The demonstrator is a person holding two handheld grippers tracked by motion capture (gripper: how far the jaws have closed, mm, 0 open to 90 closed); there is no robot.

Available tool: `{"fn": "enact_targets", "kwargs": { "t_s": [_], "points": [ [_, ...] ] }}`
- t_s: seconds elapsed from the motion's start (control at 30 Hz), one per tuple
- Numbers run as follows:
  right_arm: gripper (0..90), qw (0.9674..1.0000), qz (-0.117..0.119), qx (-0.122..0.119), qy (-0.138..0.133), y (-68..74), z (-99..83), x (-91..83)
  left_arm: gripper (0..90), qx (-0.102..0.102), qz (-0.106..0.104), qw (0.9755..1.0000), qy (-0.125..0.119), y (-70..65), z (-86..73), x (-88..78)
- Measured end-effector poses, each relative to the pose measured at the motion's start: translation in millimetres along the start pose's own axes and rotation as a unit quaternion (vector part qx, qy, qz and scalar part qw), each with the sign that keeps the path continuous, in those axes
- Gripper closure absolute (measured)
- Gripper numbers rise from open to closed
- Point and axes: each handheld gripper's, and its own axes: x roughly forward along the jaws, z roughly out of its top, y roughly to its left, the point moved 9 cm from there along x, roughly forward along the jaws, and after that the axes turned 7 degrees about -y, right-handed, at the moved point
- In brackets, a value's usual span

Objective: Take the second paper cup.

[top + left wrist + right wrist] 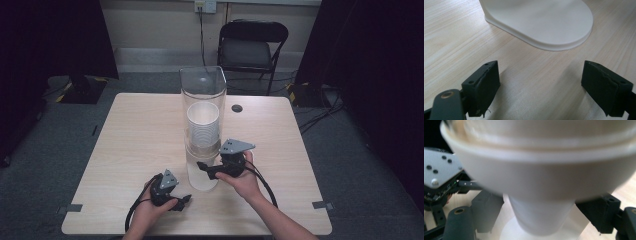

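Note:
A tall clear cup dispenser (202,85) stands mid-table, holding a stack of white paper cups (202,125) above its white base (544,22). My right gripper (204,169) reaches in from the right at the dispenser's lower end. In the right gripper view the right gripper (540,212) is open. Its jaws sit close on either side of the lowest cup (539,220), with a thin gap on the left. My left gripper (186,201) rests low on the table, front left of the base. It (541,85) is open with bare wood between the jaws.
The light wooden table (140,135) has a small black round cap (237,108) behind the dispenser. A folding chair (252,45) stands beyond the far edge. Cables trail from both grippers toward the near edge.

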Motion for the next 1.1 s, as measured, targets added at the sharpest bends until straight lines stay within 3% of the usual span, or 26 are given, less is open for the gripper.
{"fn": "enact_targets", "kwargs": {
  "t_s": [0.23, 0.37, 0.6, 1.0, 1.03, 1.07, 1.1],
  "points": [
    [29.1, 1.0000, -0.003, -0.002, -0.007, -0.2, 2.0, 7.0, 14.6, 0.000, 0.000, 1.0000, 0.000, 0.0, 0.0, 0.0],
    [32.8, 0.9996, -0.018, -0.006, -0.021, 0.7, -0.8, 7.1, 14.6, 0.000, 0.000, 1.0000, 0.000, 0.0, 0.0, 0.0],
    [34.1, 0.9988, -0.032, -0.012, -0.033, 1.1, -4.0, 8.9, 14.6, 0.000, 0.000, 1.0000, 0.000, -0.1, 0.0, -0.1],
    [34.6, 0.9980, -0.053, -0.021, -0.027, 1.1, -5.0, 13.9, 14.6, 0.001, 0.002, 1.0000, 0.000, 0.1, 0.0, 0.0],
    [37.4, 0.9981, -0.054, -0.024, -0.019, 1.7, -7.8, 15.7, 14.6, 0.000, 0.002, 1.0000, 0.000, 0.0, 0.0, 0.0],
    [39.5, 0.9980, -0.048, -0.019, 0.037, -0.3, -29.0, 19.1, 14.6, 0.000, 0.002, 1.0000, -0.001, 0.1, 0.2, 0.1],
    [38.9, 0.9938, -0.057, -0.030, 0.091, -3.6, -61.2, 23.1, 14.5, 0.001, 0.002, 1.0000, 0.000, 0.1, -0.1, -0.1]
  ]
}}
